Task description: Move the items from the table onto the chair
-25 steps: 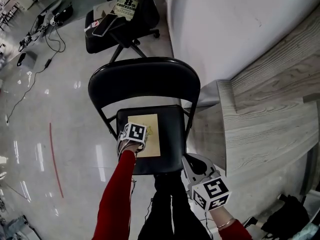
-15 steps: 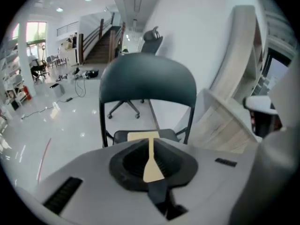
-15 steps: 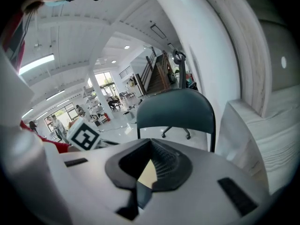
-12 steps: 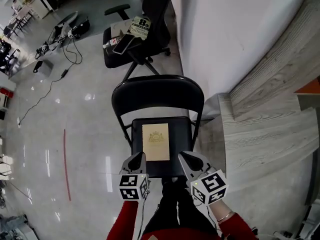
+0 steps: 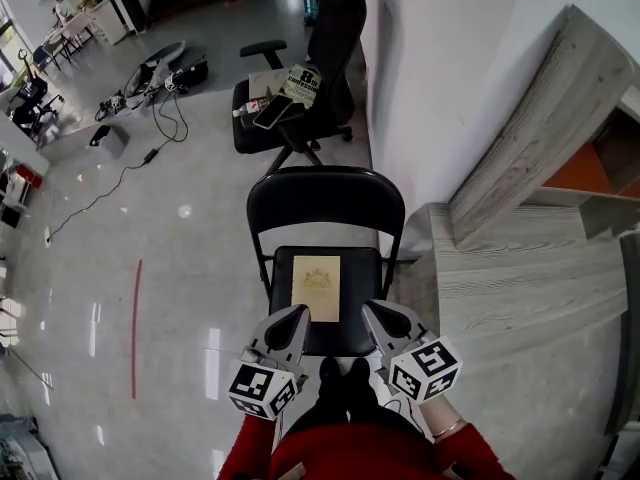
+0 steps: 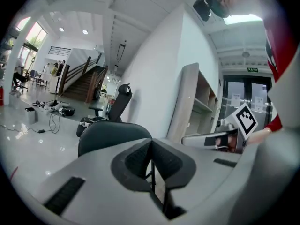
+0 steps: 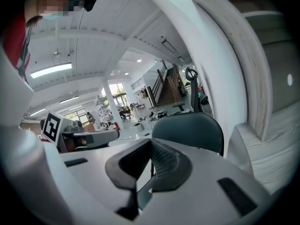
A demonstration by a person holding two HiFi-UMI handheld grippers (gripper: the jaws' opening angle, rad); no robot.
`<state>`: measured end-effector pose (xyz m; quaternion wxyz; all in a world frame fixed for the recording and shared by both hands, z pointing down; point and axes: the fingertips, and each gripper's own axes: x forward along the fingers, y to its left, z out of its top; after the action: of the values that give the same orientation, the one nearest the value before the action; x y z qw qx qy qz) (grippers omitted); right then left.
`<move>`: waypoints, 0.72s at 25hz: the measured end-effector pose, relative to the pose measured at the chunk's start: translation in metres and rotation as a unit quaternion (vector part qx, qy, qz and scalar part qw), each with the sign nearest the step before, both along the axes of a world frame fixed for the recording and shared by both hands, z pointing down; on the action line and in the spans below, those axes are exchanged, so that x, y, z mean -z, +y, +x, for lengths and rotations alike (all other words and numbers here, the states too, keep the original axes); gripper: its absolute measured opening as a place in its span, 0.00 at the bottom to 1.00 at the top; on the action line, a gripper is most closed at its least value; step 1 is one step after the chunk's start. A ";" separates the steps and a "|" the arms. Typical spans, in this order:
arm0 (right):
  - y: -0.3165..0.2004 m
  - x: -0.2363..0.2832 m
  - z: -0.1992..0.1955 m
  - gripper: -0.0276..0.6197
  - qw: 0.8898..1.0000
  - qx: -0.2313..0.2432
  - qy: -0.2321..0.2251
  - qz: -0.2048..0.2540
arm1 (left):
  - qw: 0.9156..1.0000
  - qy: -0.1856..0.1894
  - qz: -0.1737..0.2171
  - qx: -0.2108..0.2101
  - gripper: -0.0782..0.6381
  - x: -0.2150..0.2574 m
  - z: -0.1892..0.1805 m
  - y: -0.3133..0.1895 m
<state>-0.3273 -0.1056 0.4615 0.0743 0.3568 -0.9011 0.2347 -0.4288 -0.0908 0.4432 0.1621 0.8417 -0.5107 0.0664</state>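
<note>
A tan booklet (image 5: 316,288) lies flat on the seat of the black folding chair (image 5: 325,193) in the head view. My left gripper (image 5: 297,313) and right gripper (image 5: 372,311) hover side by side above the seat's near edge, just short of the booklet and not touching it. Both are shut with nothing between the pads. In the left gripper view the left gripper (image 6: 151,142) has its pads pressed together in front of the chair back (image 6: 110,132). In the right gripper view the right gripper (image 7: 151,142) looks the same, with the chair back (image 7: 187,128) behind it.
A grey wood-grain surface (image 5: 500,268) and a slanted wooden panel (image 5: 530,118) stand right of the chair against the white wall. Behind it is a black office chair (image 5: 290,108) loaded with items. Cables and devices (image 5: 150,83) lie on the glossy floor at far left.
My left gripper has let go of the booklet on the seat, risen back toward me and shut. The right gripper has also risen, and both now sit level.
</note>
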 end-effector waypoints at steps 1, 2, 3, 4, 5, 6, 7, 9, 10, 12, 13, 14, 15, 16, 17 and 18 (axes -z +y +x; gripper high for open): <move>0.003 0.003 0.002 0.06 1.000 0.001 -0.001 0.006 | 1.000 0.004 0.003 0.000 0.12 0.004 0.001 0.003; 0.005 0.005 0.004 0.06 1.000 0.002 -0.001 0.012 | 1.000 0.006 0.006 -0.002 0.12 0.008 0.003 0.005; 0.006 0.007 0.006 0.06 1.000 0.002 -0.002 0.017 | 1.000 0.006 0.009 -0.005 0.12 0.011 0.005 0.007; 0.008 0.009 0.008 0.06 1.000 0.001 -0.002 0.022 | 1.000 0.003 0.012 -0.008 0.12 0.013 0.007 0.008; 0.009 0.011 0.010 0.06 1.000 0.000 -0.002 0.027 | 1.000 -0.003 0.013 -0.011 0.12 0.014 0.008 0.010; 0.010 0.012 0.012 0.06 0.999 -0.002 -0.002 0.032 | 1.000 -0.009 0.015 -0.014 0.12 0.014 0.009 0.012; 0.011 0.015 0.014 0.06 0.999 -0.003 -0.001 0.037 | 1.000 -0.015 0.017 -0.016 0.12 0.015 0.010 0.014; 0.014 0.020 0.017 0.06 0.999 -0.007 0.000 0.048 | 0.999 -0.020 0.020 -0.017 0.12 0.017 0.009 0.018; 0.015 0.023 0.018 0.06 0.999 -0.010 0.002 0.054 | 0.999 -0.021 0.021 -0.016 0.12 0.018 0.008 0.020; 0.017 0.028 0.021 0.06 0.998 -0.013 0.008 0.065 | 0.999 -0.020 0.023 -0.012 0.12 0.021 0.005 0.022; 0.018 0.031 0.021 0.06 0.997 -0.011 0.011 0.072 | 0.999 -0.020 0.023 -0.011 0.12 0.022 0.005 0.023; 0.019 0.033 0.022 0.06 0.997 -0.009 0.015 0.077 | 0.999 -0.020 0.023 -0.010 0.12 0.022 0.005 0.023; 0.020 0.034 0.022 0.06 0.997 -0.008 0.017 0.081 | 0.999 -0.021 0.023 -0.010 0.12 0.023 0.006 0.023; 0.022 0.034 0.023 0.06 0.996 -0.008 0.018 0.082 | 0.999 -0.022 0.024 -0.011 0.12 0.024 0.006 0.024; 0.024 0.034 0.023 0.06 0.997 -0.009 0.018 0.081 | 0.999 -0.023 0.025 -0.012 0.12 0.025 0.007 0.024; 0.025 0.033 0.023 0.06 0.997 -0.010 0.018 0.080 | 0.999 -0.025 0.026 -0.012 0.12 0.025 0.007 0.025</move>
<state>-0.3038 -0.0806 0.4284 0.0594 0.3748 -0.9119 0.1563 -0.4214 -0.0662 0.4179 0.1271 0.8498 -0.5059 0.0759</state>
